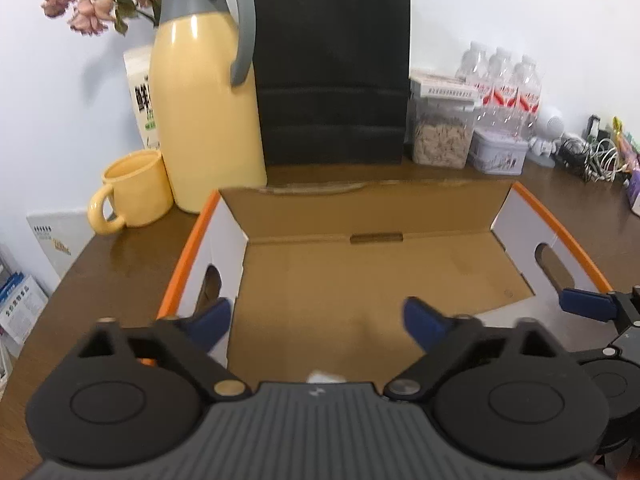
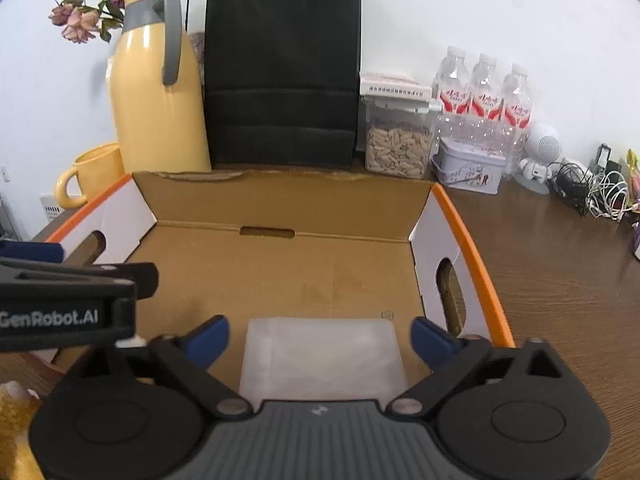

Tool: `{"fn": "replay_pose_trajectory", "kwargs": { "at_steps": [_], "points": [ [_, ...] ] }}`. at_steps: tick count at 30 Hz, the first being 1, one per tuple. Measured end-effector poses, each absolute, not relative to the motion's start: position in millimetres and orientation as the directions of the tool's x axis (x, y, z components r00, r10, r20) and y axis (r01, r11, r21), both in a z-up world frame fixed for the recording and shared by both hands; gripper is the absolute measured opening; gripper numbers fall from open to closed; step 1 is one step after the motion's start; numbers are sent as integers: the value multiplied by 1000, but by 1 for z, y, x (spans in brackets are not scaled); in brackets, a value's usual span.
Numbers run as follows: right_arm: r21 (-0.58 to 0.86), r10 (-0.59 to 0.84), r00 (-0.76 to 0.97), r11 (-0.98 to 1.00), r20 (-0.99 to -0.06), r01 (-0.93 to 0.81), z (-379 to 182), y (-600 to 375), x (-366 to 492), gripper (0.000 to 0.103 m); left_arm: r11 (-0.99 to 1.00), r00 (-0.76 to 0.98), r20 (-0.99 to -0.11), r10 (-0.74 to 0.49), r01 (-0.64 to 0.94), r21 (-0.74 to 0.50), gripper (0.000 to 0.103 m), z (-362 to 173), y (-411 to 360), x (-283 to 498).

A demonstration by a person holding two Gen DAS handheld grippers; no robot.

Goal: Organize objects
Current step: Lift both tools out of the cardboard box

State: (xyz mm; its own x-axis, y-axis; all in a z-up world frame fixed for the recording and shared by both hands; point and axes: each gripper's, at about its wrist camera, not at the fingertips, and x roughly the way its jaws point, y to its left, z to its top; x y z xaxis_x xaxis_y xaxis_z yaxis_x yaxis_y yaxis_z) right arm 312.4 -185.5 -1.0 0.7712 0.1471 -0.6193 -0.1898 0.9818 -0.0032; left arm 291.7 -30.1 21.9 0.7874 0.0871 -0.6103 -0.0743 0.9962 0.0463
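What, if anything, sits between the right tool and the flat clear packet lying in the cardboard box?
Nothing visible. The right tool is open, and the clear packet lies flat on the floor of the cardboard box, directly between its fingers. The left tool is off to the side, clear of it.

Box (image 2: 280,276): matt brown corrugated cardboard. Jug (image 2: 156,108): glossy yellow plastic. Counter (image 2: 560,280): dark wood grain, slight sheen; bag (image 2: 282,68) is matt black paper.

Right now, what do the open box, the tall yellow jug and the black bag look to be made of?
Box: corrugated cardboard, raw brown inside, white printed side walls with orange rims. Jug: glossy, with bright highlights, probably plastic or enamelled metal, grey matte handle. Bag: matte black paper, apparently, with creased fold lines.
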Motion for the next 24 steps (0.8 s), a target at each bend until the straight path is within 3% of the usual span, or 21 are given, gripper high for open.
{"fn": "replay_pose_trajectory", "kwargs": {
  "at_steps": [11, 24],
  "points": [
    [-17, 162, 818, 978, -553, -206, 26, -192, 282, 103, 997, 849, -523, 79, -78, 23, 103, 48, -24, 258],
    [-19, 211, 860, 969, -465, -248, 49, -227, 187, 103, 999, 929, -367, 52, -48, 20, 103, 66, -5, 150]
  ]
}}
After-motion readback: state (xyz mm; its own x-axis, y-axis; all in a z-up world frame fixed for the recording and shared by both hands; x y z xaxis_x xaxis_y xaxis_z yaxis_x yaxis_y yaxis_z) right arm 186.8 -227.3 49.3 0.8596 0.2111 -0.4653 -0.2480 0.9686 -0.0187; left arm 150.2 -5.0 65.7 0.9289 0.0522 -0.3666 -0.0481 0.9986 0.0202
